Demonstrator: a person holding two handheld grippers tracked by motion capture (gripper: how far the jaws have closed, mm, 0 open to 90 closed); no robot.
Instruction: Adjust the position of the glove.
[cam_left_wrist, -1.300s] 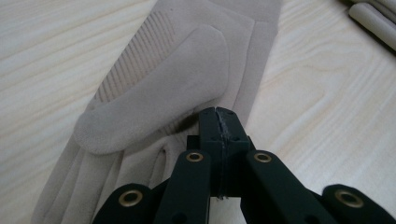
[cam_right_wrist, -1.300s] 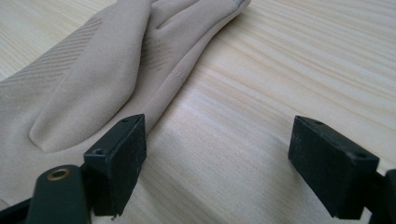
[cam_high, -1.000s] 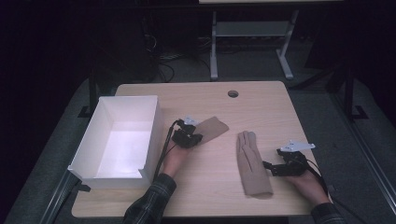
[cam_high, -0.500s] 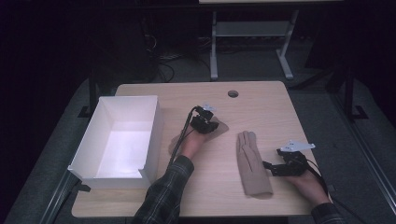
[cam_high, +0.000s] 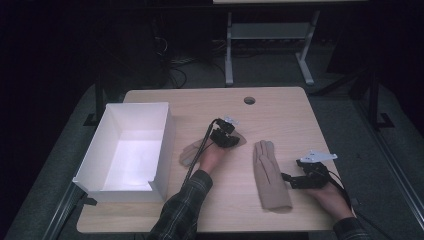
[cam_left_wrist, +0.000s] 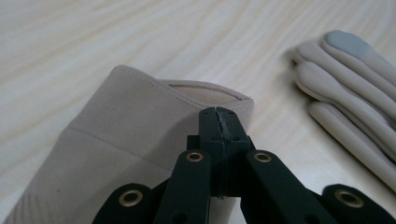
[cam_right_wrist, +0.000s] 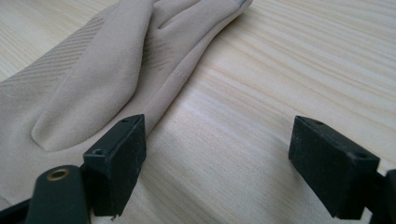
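Left of both beige gloves (cam_high: 270, 172), the white box (cam_high: 95, 155) holds nothing.

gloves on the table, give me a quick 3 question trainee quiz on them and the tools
1. True or false: the left tool is shut at the cuff of the left glove.
2. Which tool stands open? A left, B right.
3. Fill in: the white box lies beside the ___ glove.

Key:
1. True.
2. B: the right tool is open on the table beside the right glove.
3. Left.
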